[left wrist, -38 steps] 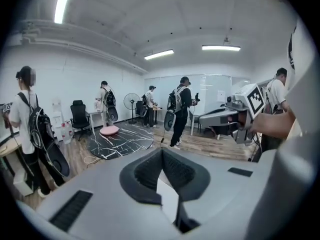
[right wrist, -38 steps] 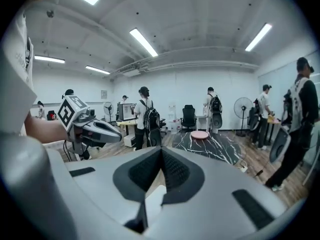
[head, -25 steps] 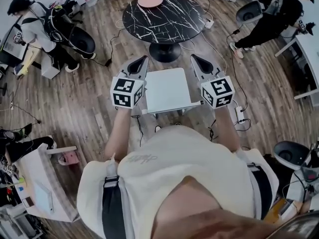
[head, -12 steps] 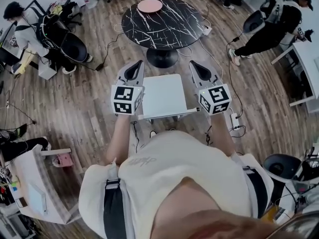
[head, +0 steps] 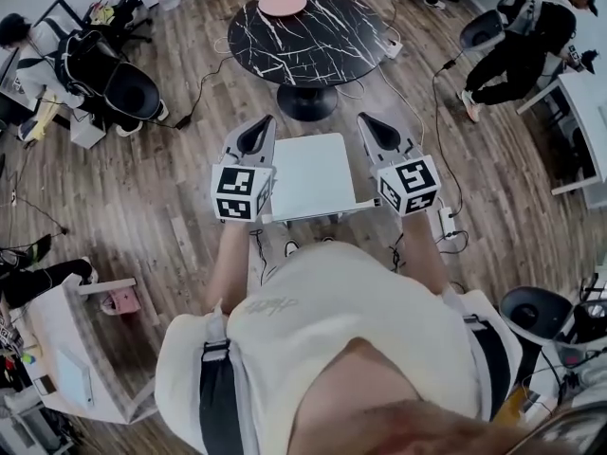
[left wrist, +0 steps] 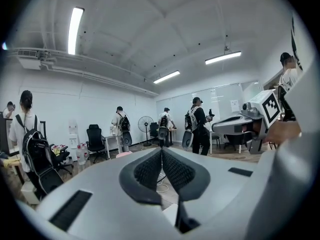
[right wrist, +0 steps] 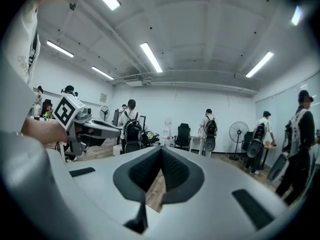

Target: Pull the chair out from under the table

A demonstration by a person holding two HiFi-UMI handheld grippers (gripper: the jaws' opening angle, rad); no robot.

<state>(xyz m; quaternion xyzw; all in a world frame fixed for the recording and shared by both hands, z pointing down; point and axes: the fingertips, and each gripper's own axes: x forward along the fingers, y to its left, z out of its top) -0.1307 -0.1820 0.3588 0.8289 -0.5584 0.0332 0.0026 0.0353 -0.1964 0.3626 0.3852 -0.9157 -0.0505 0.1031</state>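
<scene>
The white chair [head: 313, 173] stands on the wood floor right in front of the person. Its whole seat shows in the head view, apart from the round black table [head: 327, 41] beyond it, and only the seat's far edge comes near the table's pedestal foot.

The left gripper [head: 264, 123] is just beside the seat's left side and the right gripper [head: 367, 121] just beside its right side, both pointing out toward the table. Each one is clenched on nothing. In the left gripper view the ribbed pads [left wrist: 150, 170] meet with nothing between them, and the right gripper view shows the same. Whether either tool rests against the chair cannot be told from these views.

Judging by how things lie, the pull looks done or nearly so, since the chair no longer sits under the tabletop. If more room is wanted, the next move calls for opening the jaws, lowering them onto the seat's near edge or sides, closing firmly, then drawing straight back. Care is needed for the cables [head: 432, 240] on the floor near the chair's legs, as a leg could catch one.
</scene>
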